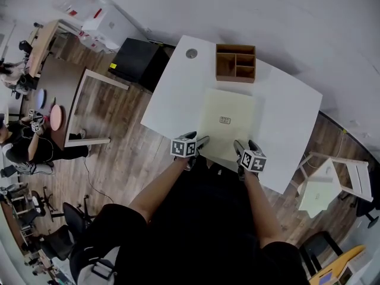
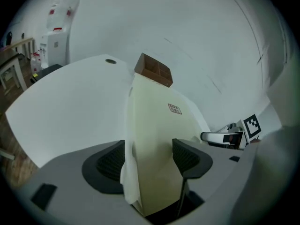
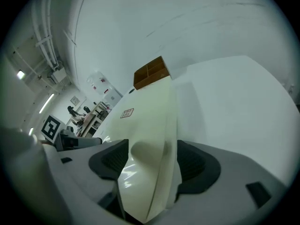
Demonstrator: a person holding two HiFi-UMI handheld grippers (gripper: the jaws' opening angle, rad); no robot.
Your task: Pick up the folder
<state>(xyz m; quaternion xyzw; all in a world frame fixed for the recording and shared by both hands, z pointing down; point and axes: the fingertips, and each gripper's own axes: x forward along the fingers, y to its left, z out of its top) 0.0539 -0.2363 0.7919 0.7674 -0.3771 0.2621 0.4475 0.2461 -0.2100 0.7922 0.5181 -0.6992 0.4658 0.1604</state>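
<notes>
folder point(image 1: 228, 123) is lying on the table point(image 1: 172, 94), its near edge sitting between both grippers' jaws. left gripper point(image 1: 200, 142) and right gripper point(image 1: 239, 147) are gaping wide, clamping nothing. best bet: closing both evenly, deep on the edge, then lifting level.

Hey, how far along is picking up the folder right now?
Done: both grippers are at the near edge of the folder. In hand: the left gripper and right gripper each have that edge between open jaws, not yet clamped. Left: close both, then lift; the folder lies on the table.
</notes>
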